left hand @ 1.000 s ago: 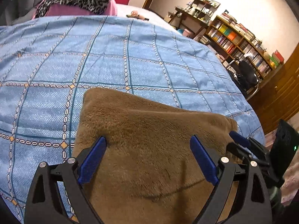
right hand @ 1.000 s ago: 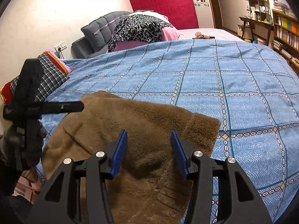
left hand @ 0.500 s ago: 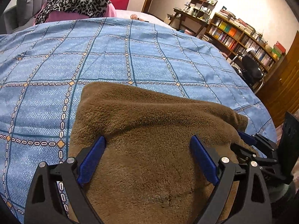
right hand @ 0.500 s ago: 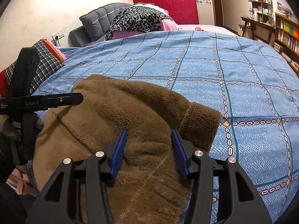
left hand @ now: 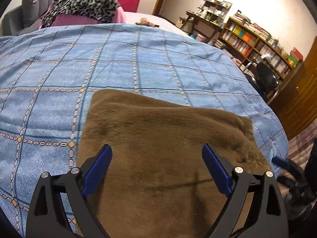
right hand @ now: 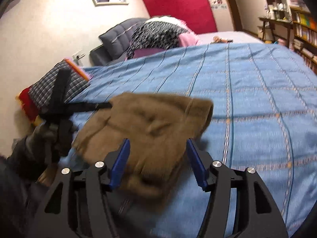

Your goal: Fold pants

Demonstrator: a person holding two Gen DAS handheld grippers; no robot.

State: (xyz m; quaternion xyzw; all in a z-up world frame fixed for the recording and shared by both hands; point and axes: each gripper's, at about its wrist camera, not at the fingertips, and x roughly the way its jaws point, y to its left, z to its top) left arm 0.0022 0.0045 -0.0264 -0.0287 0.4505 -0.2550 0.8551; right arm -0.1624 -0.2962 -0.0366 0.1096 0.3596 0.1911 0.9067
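Observation:
Brown fleece pants (left hand: 162,130) lie folded in a thick rectangle on the blue checked bedspread (left hand: 118,65), near its front edge. My left gripper (left hand: 157,154) hovers over their near part, jaws wide open and empty. In the right wrist view, which is motion-blurred, the pants (right hand: 150,123) show as a compact bundle. My right gripper (right hand: 158,148) hangs above their near edge. Its jaws are opening; the pads stand clear of the fleece on both sides and hold nothing. A gloved hand (right hand: 29,150) holds the left gripper at the pants' left side.
A leopard-print blanket (left hand: 83,2) on pink cloth and a grey headboard sit at the far end of the bed. A plaid pillow (right hand: 53,87) lies at the left bed edge. Bookshelves (left hand: 257,39) and a black chair (left hand: 267,79) stand to the right, off the bed.
The right gripper has drawn back from the pants and its jaws have widened. The left gripper shifted slightly and stays wide open. The pants lie still.

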